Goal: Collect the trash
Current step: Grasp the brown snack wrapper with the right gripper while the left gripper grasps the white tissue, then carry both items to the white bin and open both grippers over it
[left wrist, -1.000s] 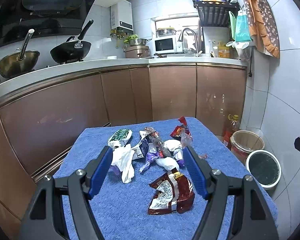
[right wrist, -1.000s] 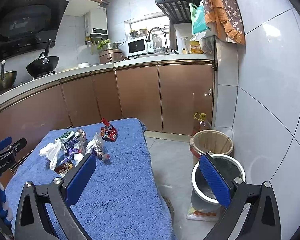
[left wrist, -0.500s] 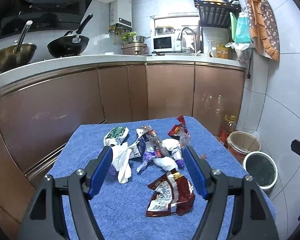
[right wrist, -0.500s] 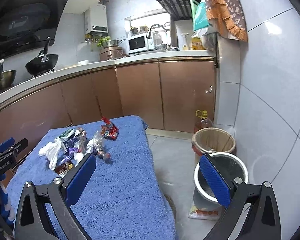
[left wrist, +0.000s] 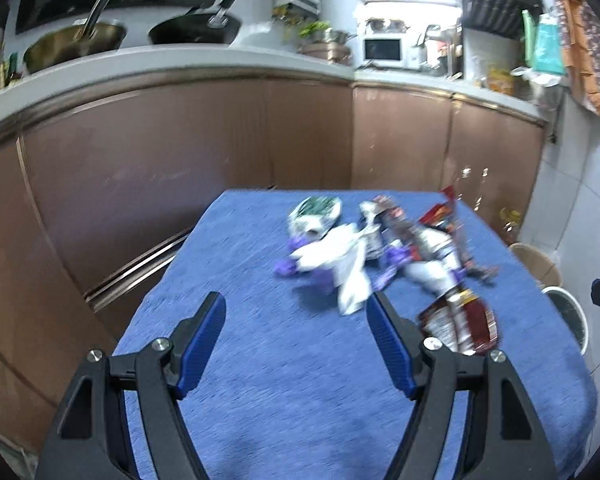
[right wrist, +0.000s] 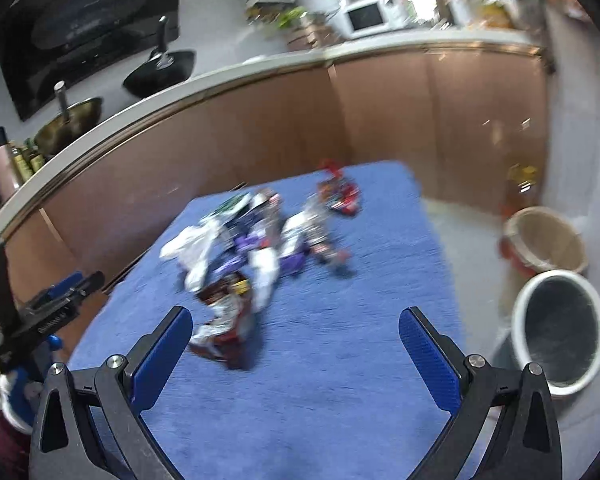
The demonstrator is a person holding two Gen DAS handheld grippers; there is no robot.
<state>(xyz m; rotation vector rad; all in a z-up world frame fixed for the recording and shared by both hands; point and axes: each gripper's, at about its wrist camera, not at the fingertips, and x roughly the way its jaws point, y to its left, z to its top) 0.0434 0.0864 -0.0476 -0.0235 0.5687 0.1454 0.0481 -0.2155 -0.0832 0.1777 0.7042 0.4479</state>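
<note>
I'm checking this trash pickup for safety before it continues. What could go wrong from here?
The crumpled wrappers and white tissue lie tangled in one pile, so a grasp may drag neighbours off the blue towel-covered table. The dark red foil packet lies flat and may slip from the fingers. The white-rimmed round bin stands on the floor beyond the table edge, so a drop could miss it.

Home kitchen: wok [left wrist: 194, 32], microwave [left wrist: 382, 49], cabinets [left wrist: 308, 132]

No legible text anywhere: printing on the crumpled red-and-white snack wrapper [left wrist: 460, 322] near the right edge of the blue towel-covered table [left wrist: 300, 400] blurred beyond reading. Same for the green-and-white packet [left wrist: 314, 214] at the far side. White lettering on the black gripper body [right wrist: 48, 324] at left too smeared to make out.
</note>
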